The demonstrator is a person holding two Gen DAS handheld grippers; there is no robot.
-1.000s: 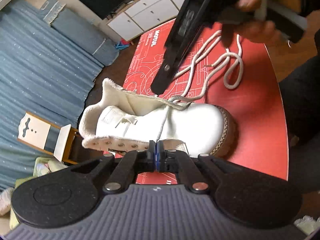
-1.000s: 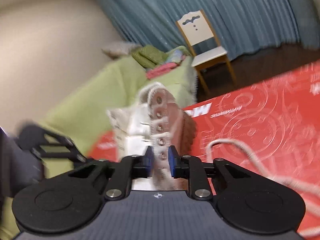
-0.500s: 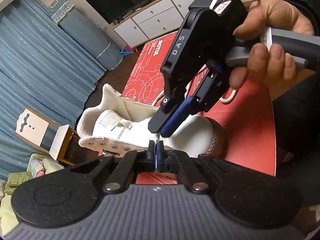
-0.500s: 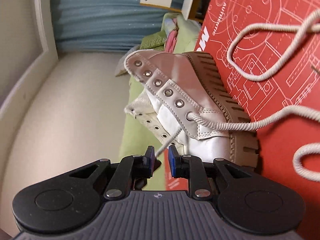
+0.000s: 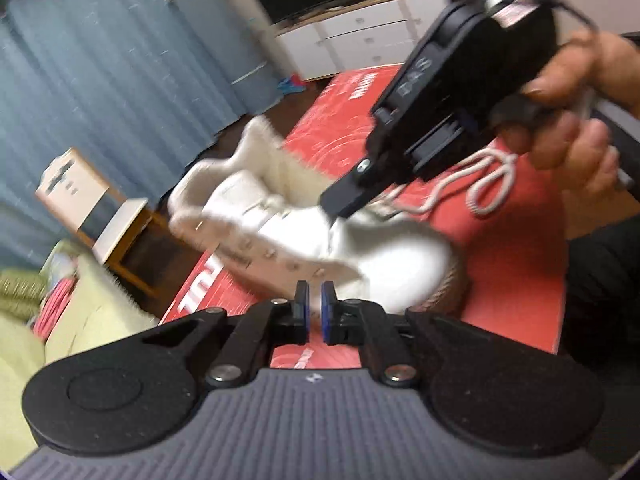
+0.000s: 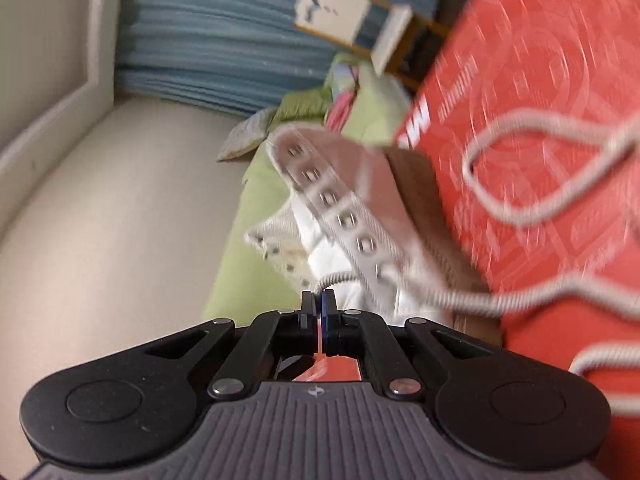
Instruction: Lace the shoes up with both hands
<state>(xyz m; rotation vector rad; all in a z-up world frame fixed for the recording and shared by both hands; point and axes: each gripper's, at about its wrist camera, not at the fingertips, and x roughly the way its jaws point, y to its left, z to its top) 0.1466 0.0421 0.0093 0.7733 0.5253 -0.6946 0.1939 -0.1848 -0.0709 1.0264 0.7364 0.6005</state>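
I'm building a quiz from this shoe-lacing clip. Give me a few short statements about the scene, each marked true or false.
1. The white shoe sits on a red mat. True.
2. The lace is black. False: it is off-white.
3. Most eyelets on the near flap have no lace through them. True.
4. The curtain behind is green. False: it is blue.

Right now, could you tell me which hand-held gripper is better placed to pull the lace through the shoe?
Right. The right hand-held gripper is closing on the lace beside the white shoe, while the left hand-held gripper is opening with nothing between its pads.
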